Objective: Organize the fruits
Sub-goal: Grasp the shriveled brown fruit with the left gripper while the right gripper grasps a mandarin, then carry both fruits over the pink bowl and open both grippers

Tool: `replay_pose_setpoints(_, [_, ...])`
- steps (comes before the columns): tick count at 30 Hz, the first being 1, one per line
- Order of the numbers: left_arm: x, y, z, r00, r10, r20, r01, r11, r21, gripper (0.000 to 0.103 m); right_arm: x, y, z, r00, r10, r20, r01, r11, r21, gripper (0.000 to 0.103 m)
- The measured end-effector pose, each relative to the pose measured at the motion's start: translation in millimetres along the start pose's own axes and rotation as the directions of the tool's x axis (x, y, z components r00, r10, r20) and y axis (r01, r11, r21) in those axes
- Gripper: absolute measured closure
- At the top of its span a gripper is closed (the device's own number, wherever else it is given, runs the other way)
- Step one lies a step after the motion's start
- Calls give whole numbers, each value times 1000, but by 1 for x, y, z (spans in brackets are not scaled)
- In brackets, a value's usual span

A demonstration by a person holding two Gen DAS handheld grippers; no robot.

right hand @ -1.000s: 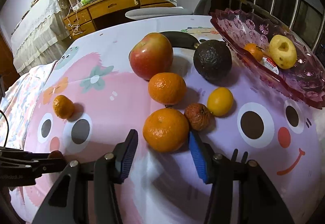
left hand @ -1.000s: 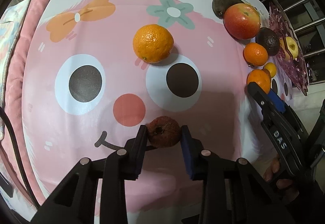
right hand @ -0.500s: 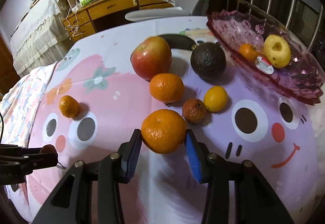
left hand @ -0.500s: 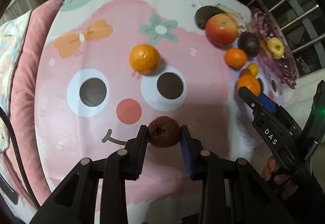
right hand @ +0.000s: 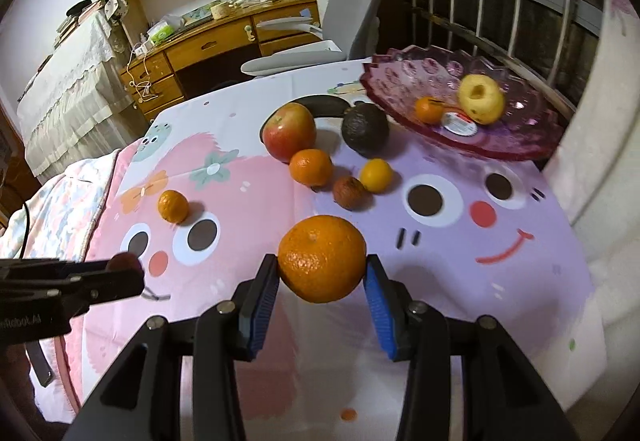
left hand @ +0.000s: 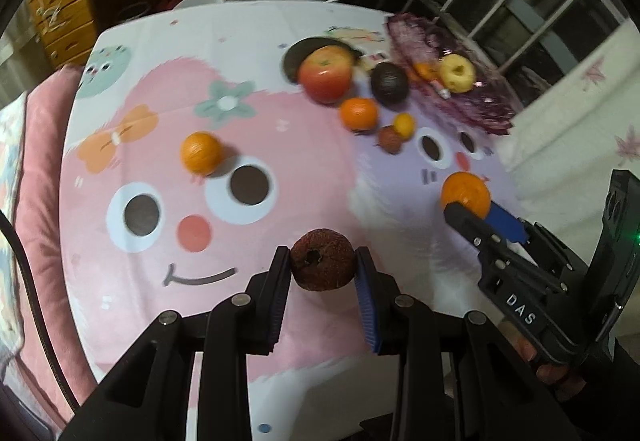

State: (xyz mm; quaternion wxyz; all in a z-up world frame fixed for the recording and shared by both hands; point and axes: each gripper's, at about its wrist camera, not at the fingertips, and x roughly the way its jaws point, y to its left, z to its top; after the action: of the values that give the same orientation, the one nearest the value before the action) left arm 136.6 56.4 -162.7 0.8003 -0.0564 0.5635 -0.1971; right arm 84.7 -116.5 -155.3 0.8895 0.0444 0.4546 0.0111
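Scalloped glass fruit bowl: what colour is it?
Translucent pink-purple glass fruit bowl, clearest in the right wrist view.

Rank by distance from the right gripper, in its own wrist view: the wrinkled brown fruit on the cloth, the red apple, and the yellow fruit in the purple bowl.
1. Wrinkled brown fruit: just beyond the right gripper and the orange it holds.
2. Red apple: farther back, left of the group.
3. Yellow fruit: farthest, in the purple bowl at back right.

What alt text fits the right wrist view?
The right gripper clamps an orange above a cartoon tablecloth. Beyond lie more fruit and a pink bowl; the left gripper holds a brown fruit.
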Motion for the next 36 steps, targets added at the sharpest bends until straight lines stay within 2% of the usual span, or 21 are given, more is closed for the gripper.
replay_pose_setpoints(5, [-9, -29, 3, 999, -35, 32, 34, 999, 30, 73, -21, -15, 4, 1000, -17, 24, 18, 1000, -19, 60])
replay_pose_setpoints(12, [-2, -73, 19, 998, -24, 50, 22, 999, 29, 73, -35, -54, 17, 999, -30, 41, 31, 999, -43, 60])
replay_pose_setpoints(16, [11, -107, 38, 996, 11, 89, -10, 1000, -5, 73, -39, -81, 37, 999, 22, 44, -18, 995, -97, 60])
replay_pose_setpoints(22, [25, -156, 71, 984, 19, 176, -7, 998, -66, 73, -42, -123, 72, 996, 76, 56, -63, 976, -209, 59])
replay_pose_setpoints(27, [38, -182, 95, 971, 28, 236, -2, 994, -108, 73, -37, -157, 98, 992, 113, 61, -90, 953, -289, 59])
replay_pose_setpoints(36, [71, -215, 132, 964, 45, 264, -8, 990, -141, 73, -10, -202, 128, 988, 155, -13, -152, 939, -308, 59])
